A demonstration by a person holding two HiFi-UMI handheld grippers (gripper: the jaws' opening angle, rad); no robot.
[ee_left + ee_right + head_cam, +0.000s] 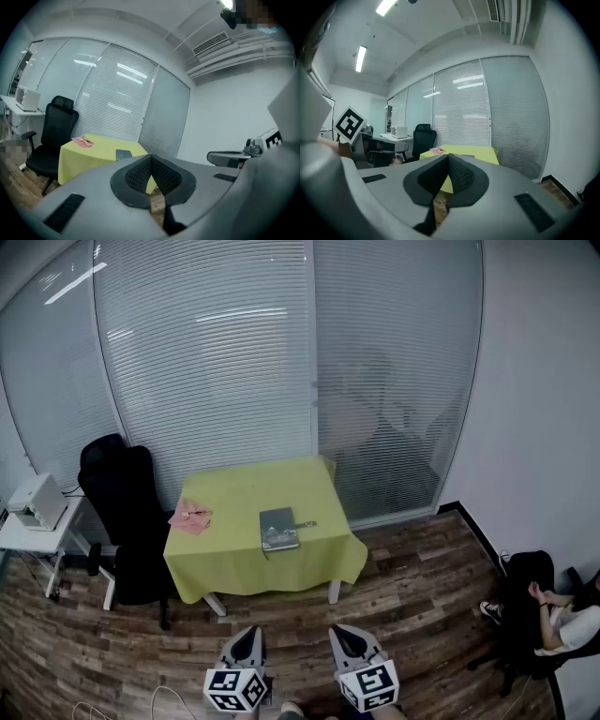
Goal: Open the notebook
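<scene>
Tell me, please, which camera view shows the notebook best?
The head view: the notebook lies closed on the table, seen whole from above. The left gripper view shows only a small, dark, foreshortened patch of it. The right gripper view sees the tabletop nearly edge-on, and I cannot make the notebook out there.

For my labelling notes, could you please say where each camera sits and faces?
Head view: on the head, looking forward and down at the table and notebook; left gripper and right gripper show below.
Left gripper view: on the left gripper, facing the table over its shut jaws.
Right gripper view: on the right gripper, likewise, jaws shut.
Shared: all three show the table.
</scene>
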